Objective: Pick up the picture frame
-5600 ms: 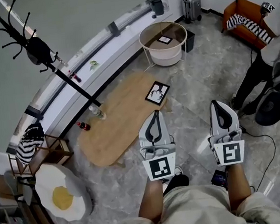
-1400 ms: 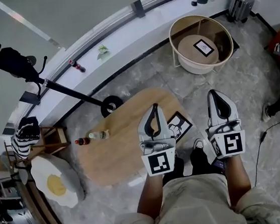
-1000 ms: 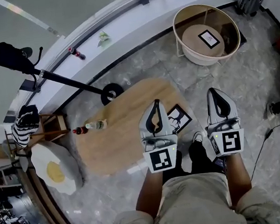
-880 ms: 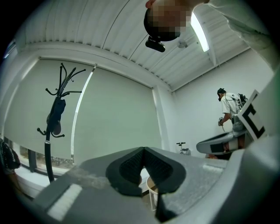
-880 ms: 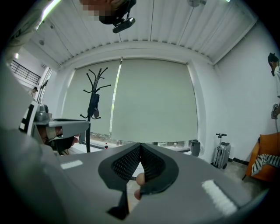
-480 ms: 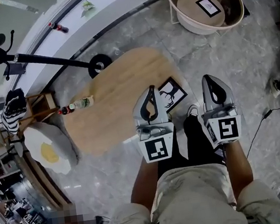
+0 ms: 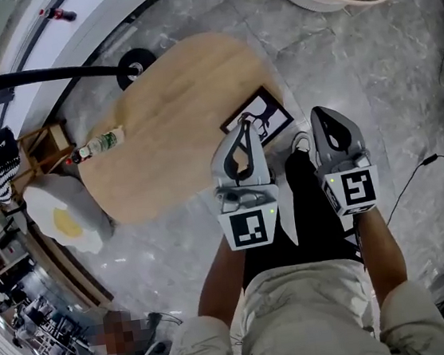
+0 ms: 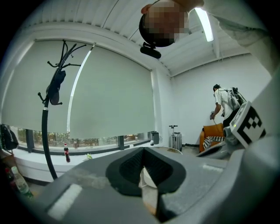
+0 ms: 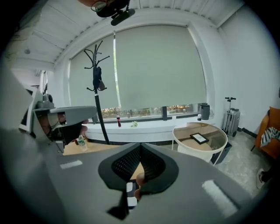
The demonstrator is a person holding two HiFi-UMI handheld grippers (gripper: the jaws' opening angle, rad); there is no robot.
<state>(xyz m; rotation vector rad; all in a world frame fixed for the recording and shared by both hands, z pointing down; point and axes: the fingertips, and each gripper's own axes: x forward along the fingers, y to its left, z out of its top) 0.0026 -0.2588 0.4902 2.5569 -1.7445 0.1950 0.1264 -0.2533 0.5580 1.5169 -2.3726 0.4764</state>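
Observation:
The picture frame (image 7: 264, 118), black-rimmed with a dark drawing on white, lies flat at the near right end of the oval wooden table (image 7: 174, 114). In the head view my left gripper (image 7: 242, 124) is shut and empty, its tip over the frame's near left part; whether it touches I cannot tell. My right gripper (image 7: 316, 113) is also shut and empty, just right of the frame, beyond the table's edge. Each gripper view looks level across the room over its closed jaws: left gripper (image 8: 143, 151), right gripper (image 9: 140, 146). A black and white bit of the frame (image 9: 131, 193) shows through the right jaws' gap.
Two bottles (image 7: 96, 143) lie at the table's far left. A coat rack (image 7: 41, 76) stands behind it, an egg-shaped cushion (image 7: 61, 220) to the left. A round basket table (image 9: 199, 138) holds another frame. A person (image 8: 223, 105) stands by an orange seat. A cable (image 7: 414, 173) crosses the floor.
Both grippers have come down and forward to the table's near right end, still shut. The picture frame now lies right at their tips.

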